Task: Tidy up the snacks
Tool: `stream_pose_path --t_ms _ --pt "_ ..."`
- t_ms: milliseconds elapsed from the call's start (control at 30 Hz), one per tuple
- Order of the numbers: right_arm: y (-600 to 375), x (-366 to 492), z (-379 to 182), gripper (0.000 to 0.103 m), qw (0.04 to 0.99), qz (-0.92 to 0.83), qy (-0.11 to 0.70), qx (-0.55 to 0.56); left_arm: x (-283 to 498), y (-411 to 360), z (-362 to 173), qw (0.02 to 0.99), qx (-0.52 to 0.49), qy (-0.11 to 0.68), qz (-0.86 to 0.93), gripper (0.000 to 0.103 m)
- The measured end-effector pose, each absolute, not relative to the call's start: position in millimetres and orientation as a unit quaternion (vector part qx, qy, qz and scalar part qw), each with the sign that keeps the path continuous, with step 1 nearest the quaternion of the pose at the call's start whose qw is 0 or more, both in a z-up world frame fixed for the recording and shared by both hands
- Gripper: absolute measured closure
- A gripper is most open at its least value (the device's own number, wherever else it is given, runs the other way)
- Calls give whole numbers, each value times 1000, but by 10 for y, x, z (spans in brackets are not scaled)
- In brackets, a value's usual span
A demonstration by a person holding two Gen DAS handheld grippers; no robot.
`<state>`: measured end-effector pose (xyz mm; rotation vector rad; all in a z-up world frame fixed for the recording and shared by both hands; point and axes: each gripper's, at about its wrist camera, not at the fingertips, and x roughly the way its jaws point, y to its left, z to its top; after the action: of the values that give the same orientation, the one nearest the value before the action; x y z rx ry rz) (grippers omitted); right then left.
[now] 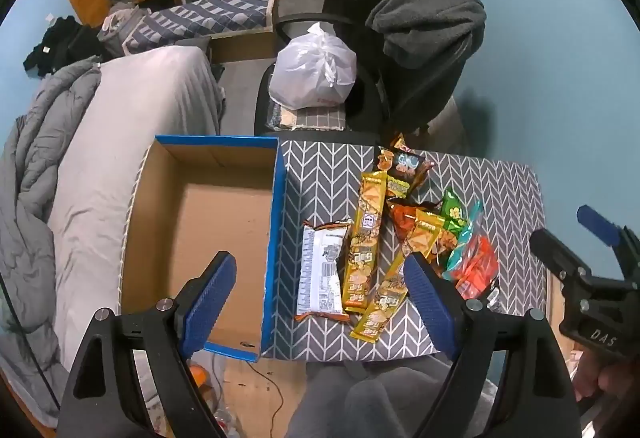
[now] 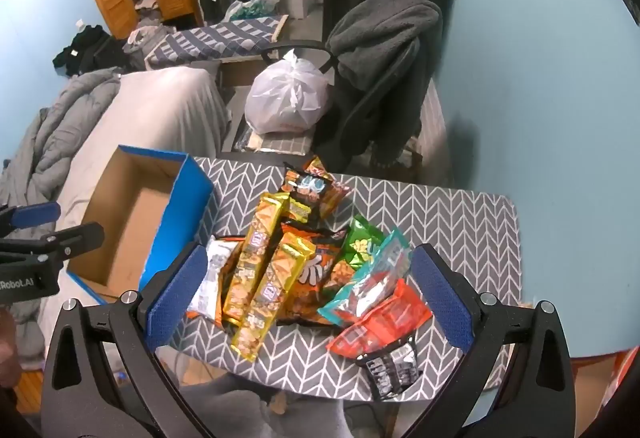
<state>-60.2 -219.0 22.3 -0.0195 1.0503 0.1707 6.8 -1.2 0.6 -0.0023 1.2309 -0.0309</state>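
- Left tongs stand wide and empty above the box's blue wall; right tongs stand wide and empty over the snack pile.
- The snacks lie heaped on the chevron-patterned tabletop, two long yellow packets on top.
- An empty blue cardboard box sits touching the tabletop's left edge.
- Behind them, a white plastic bag rests on a chair.

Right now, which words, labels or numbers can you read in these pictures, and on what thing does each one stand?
"DAS": on the black body of the right gripper, seen from the left wrist.
"Robot.AI": on the body of the left gripper, seen from the right wrist; its beginning is cut off.
Snack packets: printing and barcodes too small or blurred to read.
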Motion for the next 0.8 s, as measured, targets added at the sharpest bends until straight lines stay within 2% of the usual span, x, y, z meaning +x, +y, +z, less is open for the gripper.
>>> stream_pose_path --t_ms 800 --pt "-2173 -593 177 2 861 87 501 -5 77 -71 77 830 5 556 -28 16"
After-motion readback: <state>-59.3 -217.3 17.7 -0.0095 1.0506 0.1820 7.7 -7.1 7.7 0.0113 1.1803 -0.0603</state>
